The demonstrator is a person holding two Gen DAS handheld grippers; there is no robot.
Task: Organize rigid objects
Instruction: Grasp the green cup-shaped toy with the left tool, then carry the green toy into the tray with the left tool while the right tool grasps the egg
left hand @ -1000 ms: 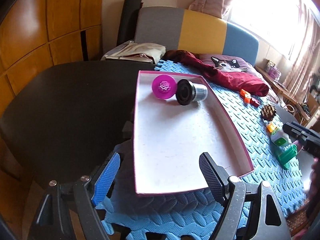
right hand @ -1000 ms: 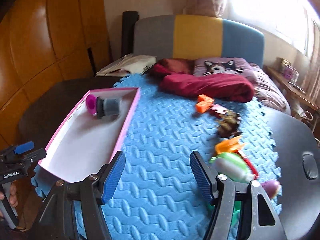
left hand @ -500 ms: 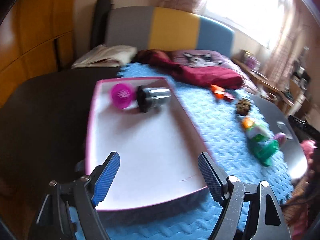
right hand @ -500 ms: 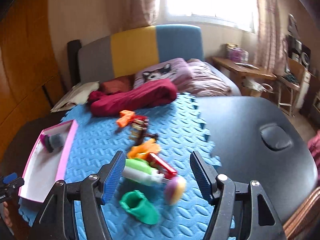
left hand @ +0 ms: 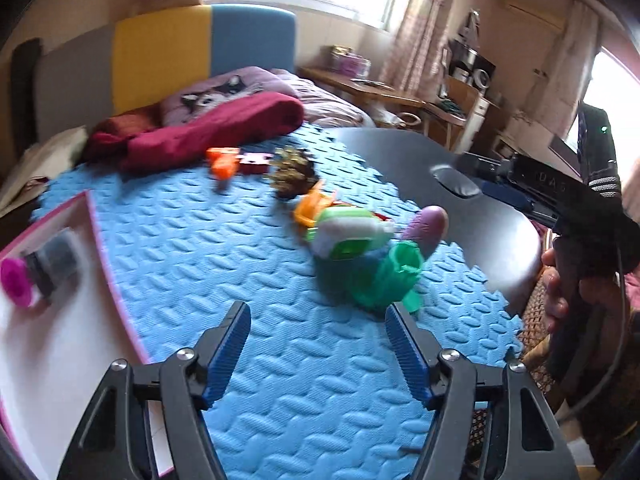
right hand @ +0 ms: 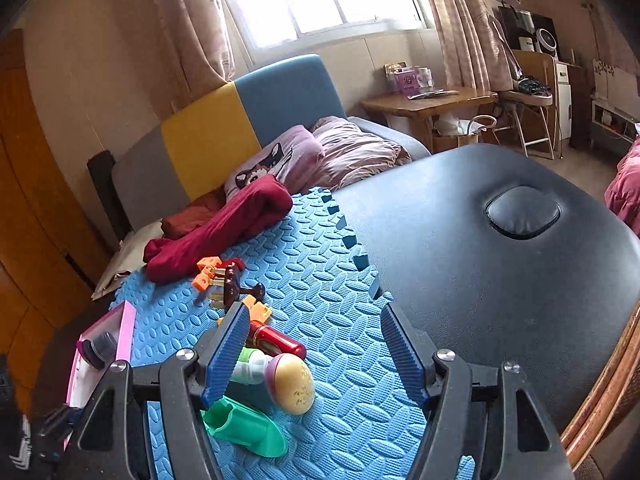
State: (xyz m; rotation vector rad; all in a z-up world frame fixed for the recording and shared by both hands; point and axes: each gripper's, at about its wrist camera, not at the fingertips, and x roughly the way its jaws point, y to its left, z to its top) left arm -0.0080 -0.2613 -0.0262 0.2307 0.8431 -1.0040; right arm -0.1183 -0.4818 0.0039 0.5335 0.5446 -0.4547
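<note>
Left claw (left hand: 318,344) hangs over the blue foam puzzle mat (left hand: 224,248); its jaws have just been closing but stand partly apart with nothing between them. Ahead of it lies a blurred cluster: a green plastic cup-shaped piece (left hand: 386,278), a green-and-white bottle (left hand: 348,234), and a purple-capped egg-shaped toy (left hand: 426,226).

Right claw (right hand: 312,350) is also partly apart, holding nothing. The red cylindrical tube (right hand: 276,340) lies just beyond its left pad.

The pink-rimmed white tray (left hand: 44,320) sits at the mat's left edge and holds a magenta round lid (left hand: 14,282) and a dark cylinder (left hand: 54,264).
</note>
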